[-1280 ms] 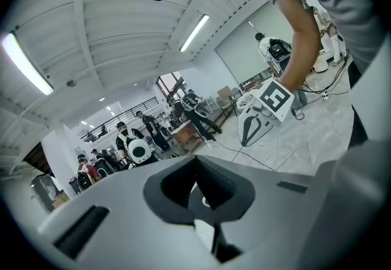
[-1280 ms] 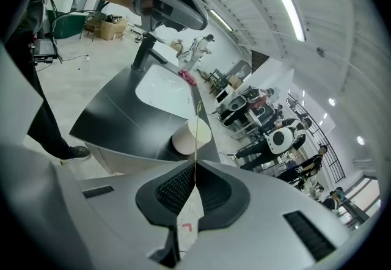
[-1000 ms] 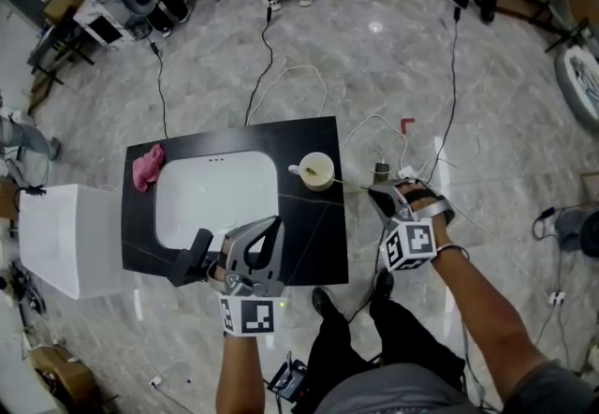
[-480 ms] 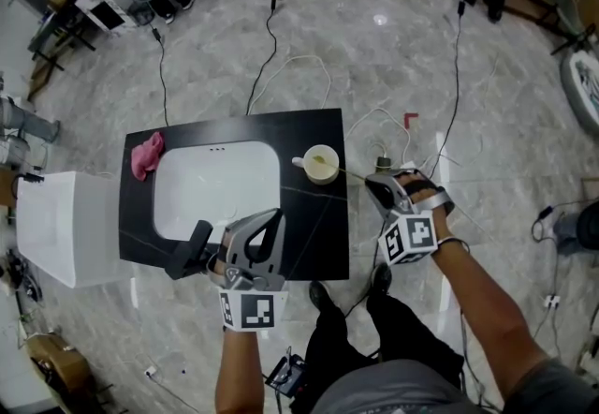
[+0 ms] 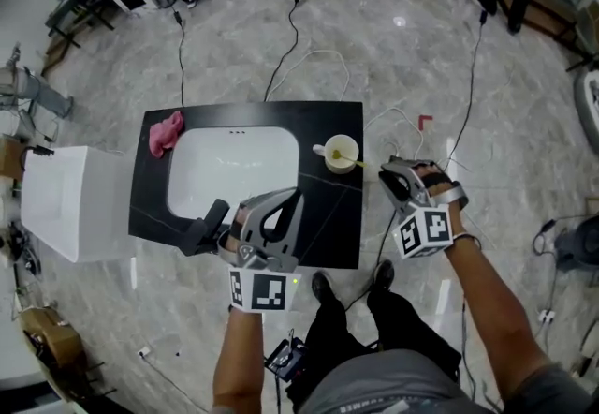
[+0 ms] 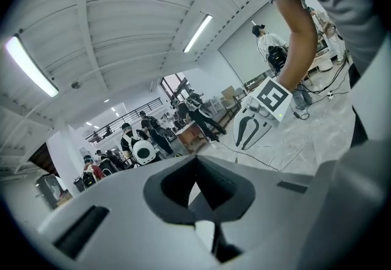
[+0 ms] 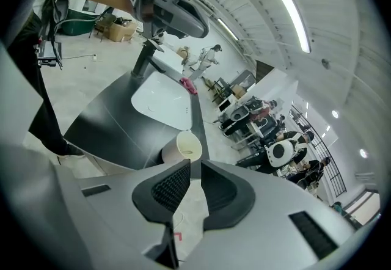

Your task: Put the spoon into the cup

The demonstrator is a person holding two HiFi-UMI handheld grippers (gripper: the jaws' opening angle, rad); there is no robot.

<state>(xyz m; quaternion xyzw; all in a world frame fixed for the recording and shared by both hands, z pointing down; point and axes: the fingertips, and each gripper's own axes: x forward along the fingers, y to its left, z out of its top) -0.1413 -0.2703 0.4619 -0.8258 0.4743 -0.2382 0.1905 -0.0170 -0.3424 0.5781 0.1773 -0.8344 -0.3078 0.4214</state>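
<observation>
Against the picture from a second ago, my head view has swung, so the black table (image 5: 323, 225) now sits higher and further right in it. The cup (image 5: 339, 142) keeps its place near the table's right edge. Back then a thin pale line ran from the cup all the way to the right gripper (image 5: 391, 176). Now the spoon (image 5: 346, 158) ends just past the rim, and a strip of bare surface lies between its handle and that gripper's tips. The left gripper (image 5: 292, 201) hangs over the table's near edge much as before.

The spoon stands in the cup, bowl end down inside, and leans on the rim. Its long axis runs from the cup's middle toward the lower right of the head view, with the handle aimed at the right gripper.

In the right gripper view the jaws of the right gripper (image 7: 194, 168) stand a narrow slot apart with nothing in it, and the cup (image 7: 181, 148) sits just beyond their tips. In the left gripper view the left gripper (image 6: 195, 162) tilts upward, its tips meeting and empty.

The white sink (image 5: 234, 173) fills the table's left half, with a pink cloth (image 5: 167, 133) at its far left corner.
</observation>
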